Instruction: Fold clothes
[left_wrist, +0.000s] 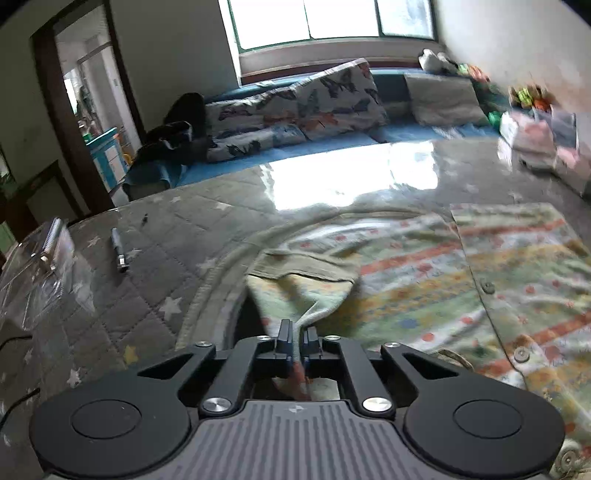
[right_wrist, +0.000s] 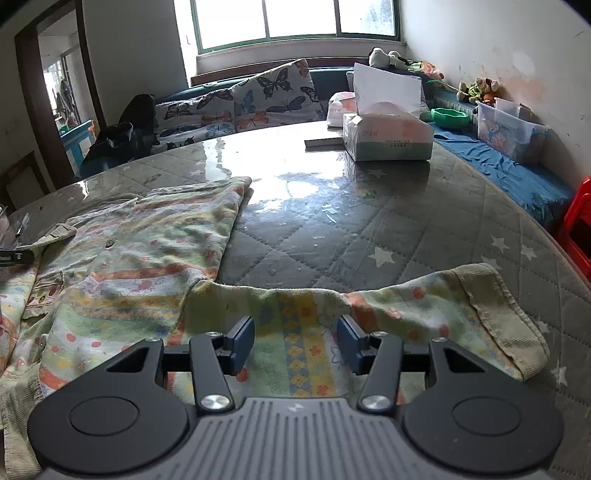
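Two views split the scene. From the left wrist, the left tongs (left_wrist: 298, 338) are clamped on a pinched fold of the shirt (left_wrist: 424, 273); its cuffed sleeve (left_wrist: 306, 273) lies just ahead of them, and the buttoned front spreads to their right. A pen (left_wrist: 120, 251) lies on the bench (left_wrist: 155, 258) well to their left, seen only here. From the right wrist, the right tongs (right_wrist: 295, 343) stand apart over the shirt's other sleeve (right_wrist: 369, 317), which runs flat across the bench beneath them to a cuff (right_wrist: 498, 314) on their right; the pads touch no cloth. Only this view shows the tissue box (right_wrist: 388, 136), far ahead.
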